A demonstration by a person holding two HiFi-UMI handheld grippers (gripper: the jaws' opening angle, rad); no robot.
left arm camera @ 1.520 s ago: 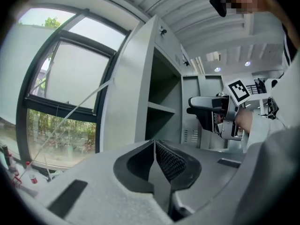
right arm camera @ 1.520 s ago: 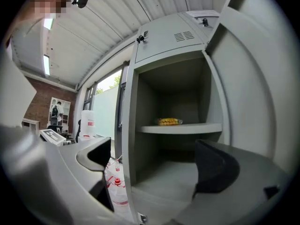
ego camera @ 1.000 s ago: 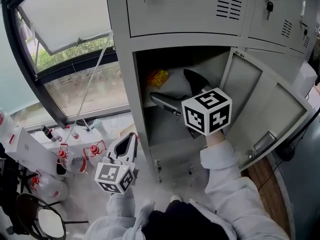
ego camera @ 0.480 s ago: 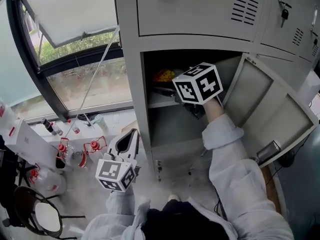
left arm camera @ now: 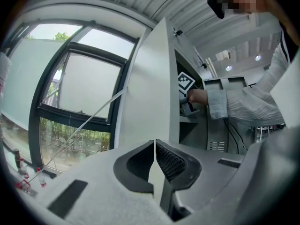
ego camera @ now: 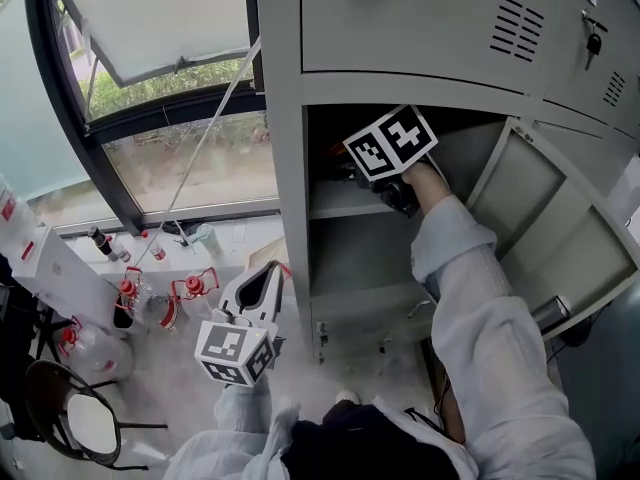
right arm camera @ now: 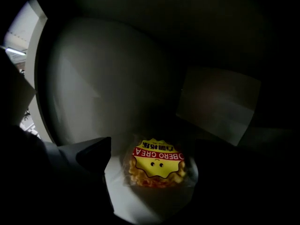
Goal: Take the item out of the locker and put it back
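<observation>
1. Right gripper view is peering into the dark upper compartment of the locker (ego camera: 285, 168). The right claw (right arm camera: 154, 150) is sitting wide open, and the snack packet (right arm camera: 157, 168) with the yellow label is lying on the shelf (ego camera: 335, 206) between the jaws. It isn't pinched yet as far as I'm seeing. The right-hand jaw is mostly getting lost in shadow, tbh.
2. I'm reading this as the take-out half of the job, at the reach-in and line-up step. Nothing is out of the locker yet.
3. Next move, I'm guessing:
   - ease in a touch so the jaws are flanking the packet's middle
   - close gently, since it's looking like a soft bag that'd crush easily
   - lift it clear of the shelf and back straight out
4. Left claw (left arm camera: 154, 149) is hanging low outside the locker, jaws pressed together on nothing. It's pointing past the locker's side wall, with the window (ego camera: 180, 168) off to its left. It's not doing anything for this step.
5. Room-wise, the packet seems to be lying toward the back of the shelf. The locker's left wall is close on one side and the compartment's ceiling is sitting low overhead, so the only way out is over the shelf's front edge.
6. The door (ego camera: 540, 218) is standing wide open to the right, apart from the sleeve, so the exit is looking free. The bottles (ego camera: 128, 303) on the floor are sitting down near the left claw, well apart from the action.
</observation>
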